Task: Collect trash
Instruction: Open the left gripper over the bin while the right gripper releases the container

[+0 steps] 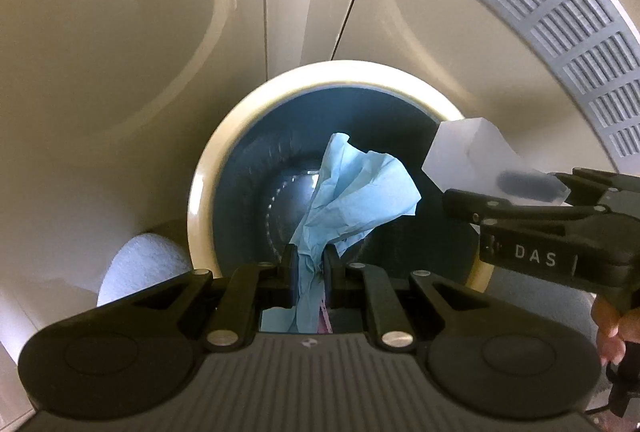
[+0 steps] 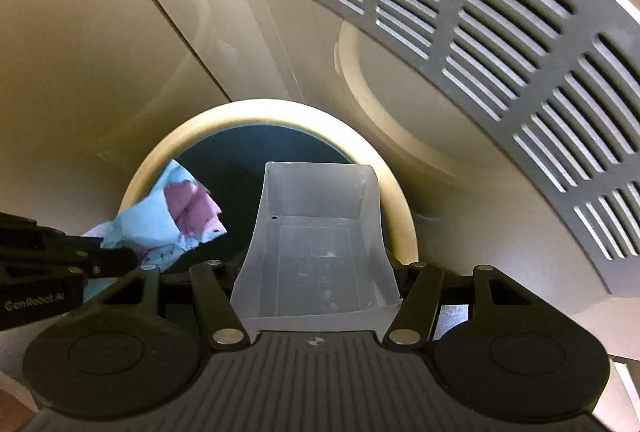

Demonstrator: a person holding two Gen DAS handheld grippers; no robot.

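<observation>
Trash bin [image 1: 208, 168] opening, beige surface [image 1: 100, 52], grey vent [image 2: 500, 32]

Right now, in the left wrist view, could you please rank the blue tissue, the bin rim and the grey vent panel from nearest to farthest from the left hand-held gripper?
1. Blue tissue: pinched in the left hand-held gripper.
2. Bin rim: cream ring just below, around the tissue.
3. Grey vent panel: far upper right.
</observation>
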